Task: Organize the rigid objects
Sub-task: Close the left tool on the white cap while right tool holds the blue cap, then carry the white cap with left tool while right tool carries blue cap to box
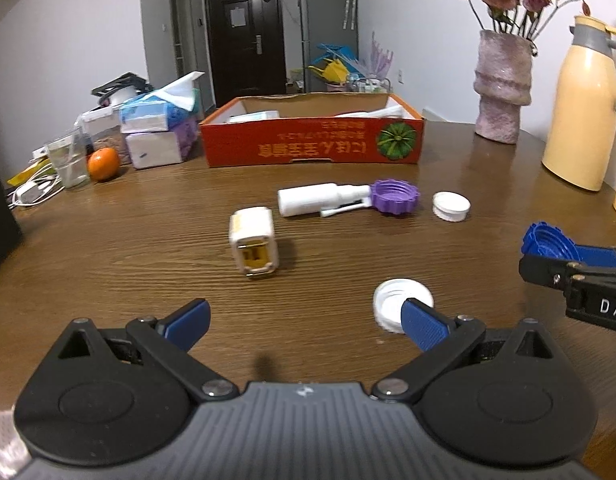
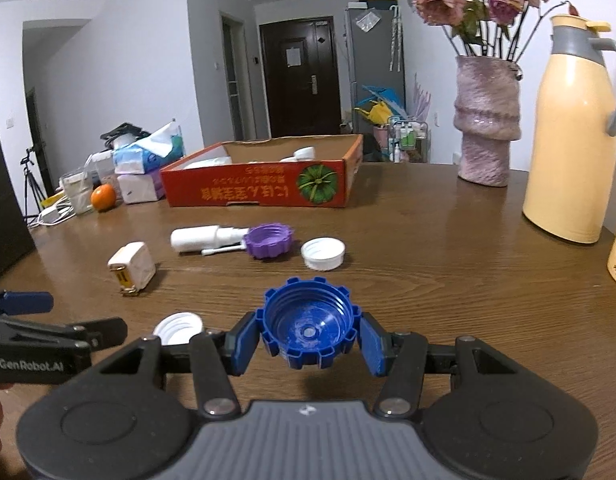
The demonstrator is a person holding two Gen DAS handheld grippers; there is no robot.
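Observation:
My right gripper [image 2: 308, 340] is shut on a blue ridged cap [image 2: 309, 328], held above the wooden table with its hollow side facing me; the same cap [image 1: 548, 242] shows at the right edge of the left wrist view. My left gripper [image 1: 303, 322] is open with nothing between its fingers, low over the table. A white cap [image 1: 392, 304] lies just behind its right fingertip. Farther out lie a white charger plug [image 1: 253, 240], a white spray bottle [image 1: 320, 199], a purple cap [image 1: 396, 196] and another white cap [image 1: 451, 206].
An orange cardboard box [image 1: 312, 142] with white items inside stands at the back. Left of it are tissue packs [image 1: 155, 128], an orange fruit [image 1: 103, 164], a glass and cables. A pink vase with flowers [image 1: 502, 88] and a yellow thermos [image 1: 584, 112] stand at the right.

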